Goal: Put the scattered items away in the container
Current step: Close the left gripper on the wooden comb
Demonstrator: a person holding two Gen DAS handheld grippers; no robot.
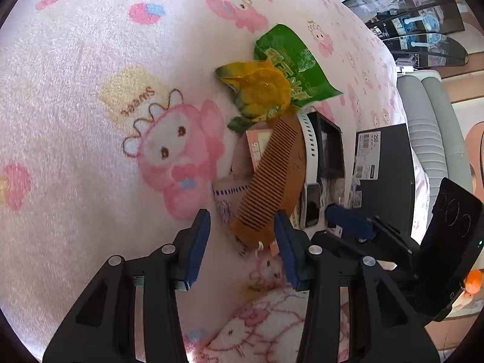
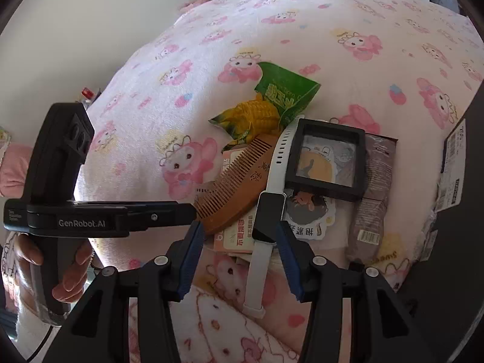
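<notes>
Approach step: both tongs are hovering half-spread and empty over the pile near the bed's (image 2: 302, 24) edge, left tongs (image 1: 242, 242) framing the wooden comb (image 1: 272, 178), right tongs (image 2: 239, 257) straddling the white watch (image 2: 267, 211). Next: descending, closing, carrying toward the dark box (image 1: 384, 166) alongside, presumably the container.

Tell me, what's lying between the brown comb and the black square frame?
The white watch. In the right wrist view its strap runs between the comb and the frame, touching both.
</notes>
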